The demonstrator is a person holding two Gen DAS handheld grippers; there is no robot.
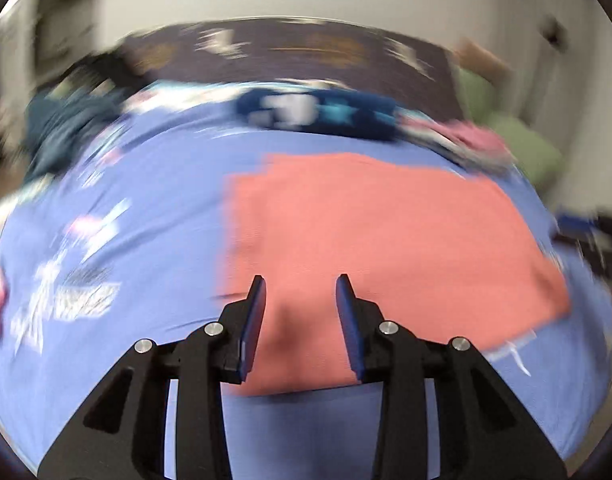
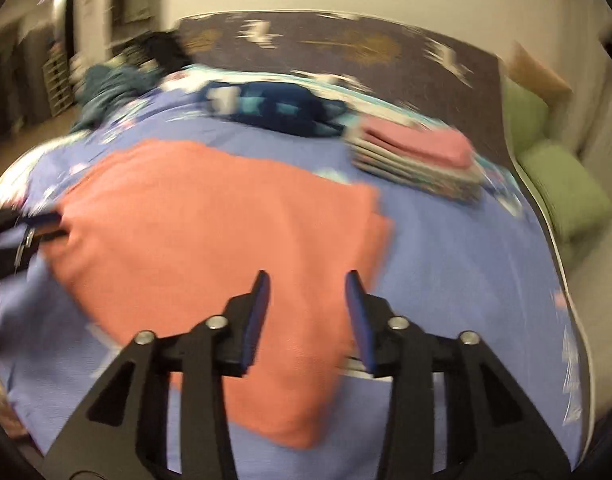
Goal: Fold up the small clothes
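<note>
Coral cloth (image 1: 382, 248) lies flat on the blue bed (image 1: 165, 208), folded into a rough rectangle just beyond the left claw (image 1: 301, 285) and ahead-left of the right claw (image 2: 307, 280). Both claws are parted with nothing between the pads, so the cloth seems released; another fold may remain, judging by its size. Beyond the right claw, a folded stack (image 2: 418, 160) sits finished, while a navy garment (image 2: 277, 110) and a teal heap (image 2: 109, 88) farther off look unfolded. Open sheet surrounds the cloth; the bed's edge curves off right of the right claw.
</note>
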